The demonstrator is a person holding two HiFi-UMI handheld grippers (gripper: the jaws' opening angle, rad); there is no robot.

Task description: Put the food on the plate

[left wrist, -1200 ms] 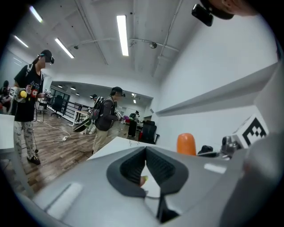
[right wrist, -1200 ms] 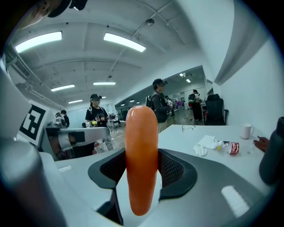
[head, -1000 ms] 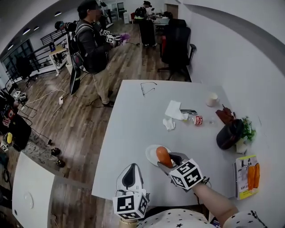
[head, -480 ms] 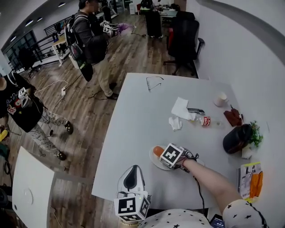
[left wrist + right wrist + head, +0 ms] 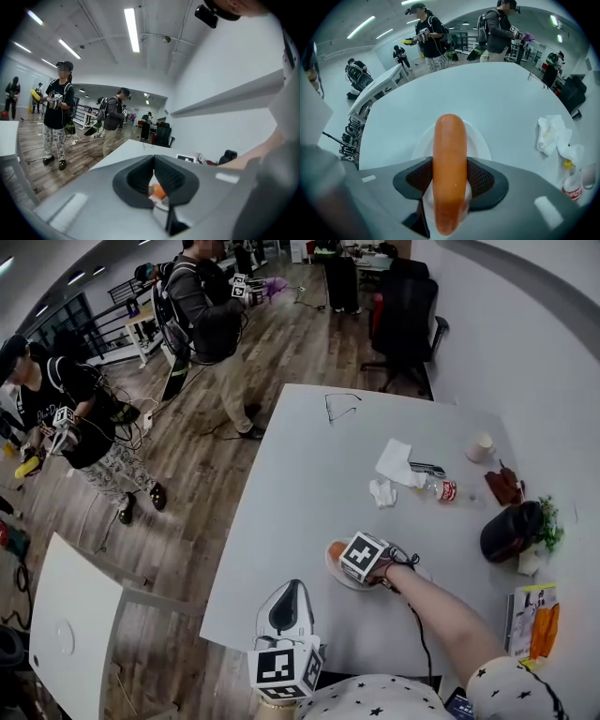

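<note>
An orange sausage (image 5: 450,168) lies lengthwise between the pads of my right gripper (image 5: 450,180), which is shut on it. It hangs just over a small white plate (image 5: 480,145) on the white table (image 5: 300,493). In the head view the right gripper (image 5: 349,557) covers most of the plate (image 5: 345,579), and only the sausage's orange end (image 5: 336,548) shows. My left gripper (image 5: 291,587) hovers at the table's near edge, jaws together and nothing in them. In the left gripper view its jaw tips (image 5: 153,159) meet, and the sausage (image 5: 158,191) shows beyond them.
Crumpled tissues (image 5: 394,465), a small bottle (image 5: 442,490), a paper cup (image 5: 483,446), glasses (image 5: 342,409), a dark bag (image 5: 509,529) and a booklet with orange packs (image 5: 532,615) lie farther right. Two people (image 5: 202,315) (image 5: 75,418) stand on the wooden floor at left.
My right gripper has carried the sausage forward and left, so it now sits over the plate. A second person has come into view at left. The left gripper has barely moved.
</note>
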